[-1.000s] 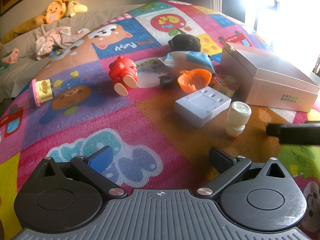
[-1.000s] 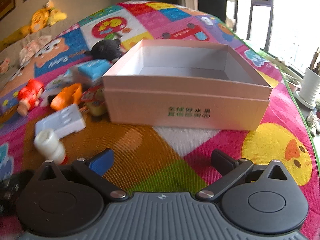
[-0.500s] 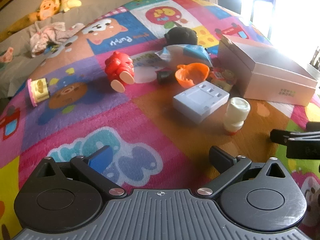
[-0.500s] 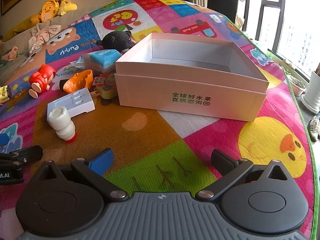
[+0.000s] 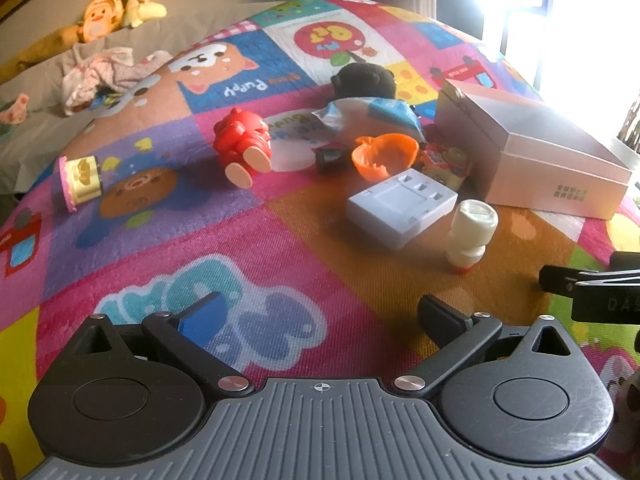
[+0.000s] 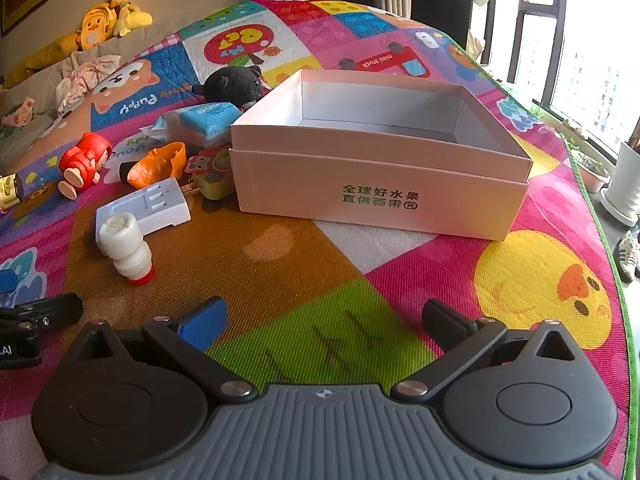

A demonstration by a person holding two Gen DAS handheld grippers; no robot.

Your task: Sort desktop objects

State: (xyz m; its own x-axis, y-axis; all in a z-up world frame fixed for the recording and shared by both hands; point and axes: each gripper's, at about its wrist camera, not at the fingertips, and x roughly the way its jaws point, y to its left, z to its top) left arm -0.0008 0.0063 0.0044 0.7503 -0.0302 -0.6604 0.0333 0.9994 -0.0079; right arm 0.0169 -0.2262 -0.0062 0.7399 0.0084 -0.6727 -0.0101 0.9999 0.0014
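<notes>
From the left wrist view the left tool (image 5: 320, 312) hangs over the play mat (image 5: 160, 240) with its fingers spread wide and nothing between them; taking the pink cardboard box (image 5: 532, 168) as landmark, the small white bottle with a red cap (image 5: 470, 236) lies just left of the box's near corner, touching or nearly touching the white plastic tray (image 5: 400, 210), with the orange shell (image 5: 384, 154), the red figurine (image 5: 244, 146) and the black plush (image 5: 366, 80) farther left and behind. From the right wrist view the right tool (image 6: 324, 320) is likewise spread and empty, facing the box's (image 6: 380, 204) printed front wall; the box looks empty inside, so sorting has barely begun; the bottle (image 6: 126, 244) lies well left of the box. The risks, as I judge them: the round bottle may roll out of a pinch, and the two tools, close together, may collide if both go for it.
</notes>
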